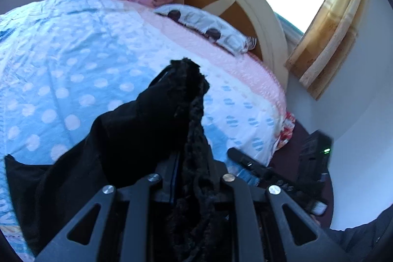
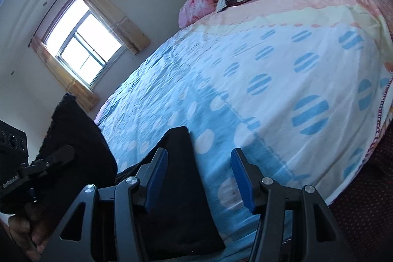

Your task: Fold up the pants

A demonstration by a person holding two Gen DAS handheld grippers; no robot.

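The left gripper [image 1: 189, 163] is clamped nearly shut on a bunch of the black pants [image 1: 137, 139] — the fuzzy dark cloth runs up between its arms and stands in a peak beyond the tips, which are themselves buried in the fabric. The right gripper [image 2: 199, 176] stands about half open with nothing between its blue pads [image 2: 157, 178]; they hover just above the cloth and the bedspread.

The pants [image 2: 179, 200] lie at the near edge of the bed [image 1: 61, 60], on the blue dotted blanket. In the left wrist view one part drapes down and away to the left from the held bunch, sagging onto the blanket. In the right wrist view a flat black panel lies under and just left of the right gripper's left finger, its square corner pointing toward the far end of the bed, while the lifted part hangs further left beside the left gripper [image 2: 49, 161] and the hand [image 2: 22, 230] that carries it.

The cloth looks soft, thick and fleecy, probably lined, so fairly light but bulky. It will sag and fold under its own weight and should not slip from ribbed pads. A hem, waistband or the flat panel's corner seems the best hold — a pinch mid-panel would only bunch it. The pillows [image 1: 203, 26] at the far end are well apart from the work.
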